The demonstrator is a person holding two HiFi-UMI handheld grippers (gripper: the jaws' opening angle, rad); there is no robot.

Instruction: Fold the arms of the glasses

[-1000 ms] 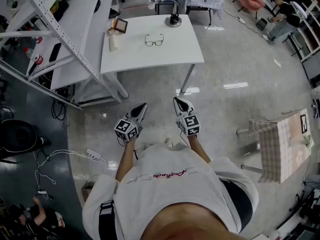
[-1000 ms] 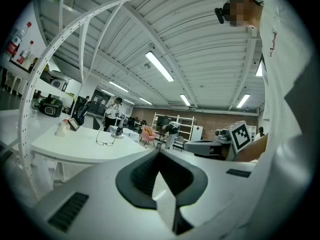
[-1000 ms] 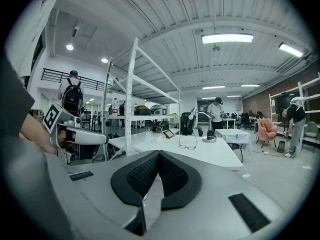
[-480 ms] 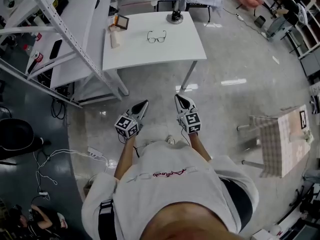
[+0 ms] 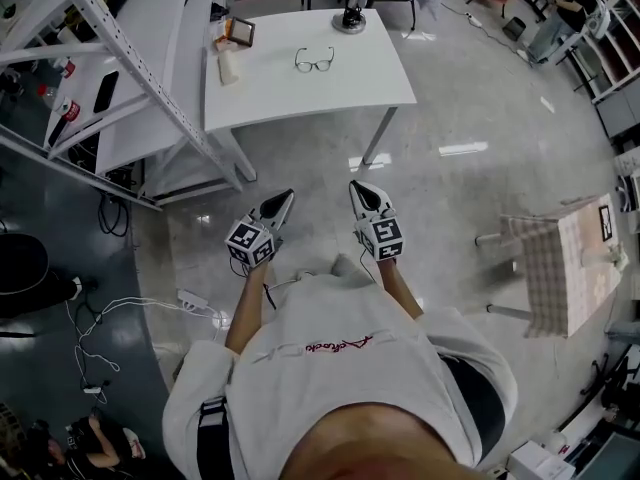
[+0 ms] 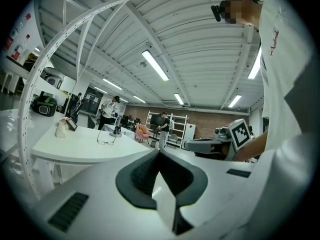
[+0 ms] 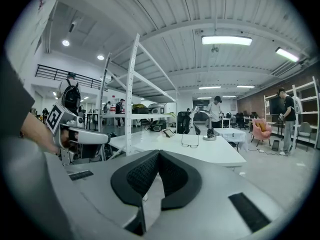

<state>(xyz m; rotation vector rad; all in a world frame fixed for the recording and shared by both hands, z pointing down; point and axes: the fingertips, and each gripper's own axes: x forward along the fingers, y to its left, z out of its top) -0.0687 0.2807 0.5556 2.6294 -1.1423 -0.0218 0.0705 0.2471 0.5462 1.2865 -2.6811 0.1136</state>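
Observation:
The glasses (image 5: 314, 61) lie with arms unfolded on the white table (image 5: 300, 93), far ahead of me. They also show small in the left gripper view (image 6: 105, 139) and the right gripper view (image 7: 190, 143). My left gripper (image 5: 285, 201) and right gripper (image 5: 358, 192) are held side by side over the floor, well short of the table. Both have their jaws shut with nothing between them. Each gripper appears in the other's view: the right gripper (image 6: 192, 145) and the left gripper (image 7: 102, 138).
On the table's far side stand a black-based lamp (image 5: 351, 18), a small framed picture (image 5: 239, 33) and a white bottle-like object (image 5: 226, 66). A white metal shelving rack (image 5: 110, 78) runs along the left. A checked cloth-covered stand (image 5: 560, 278) is at the right. Cables lie on the floor at left.
I have walked a little closer to the table; it and the glasses have shifted up in the head view. Both grippers stay shut and empty.

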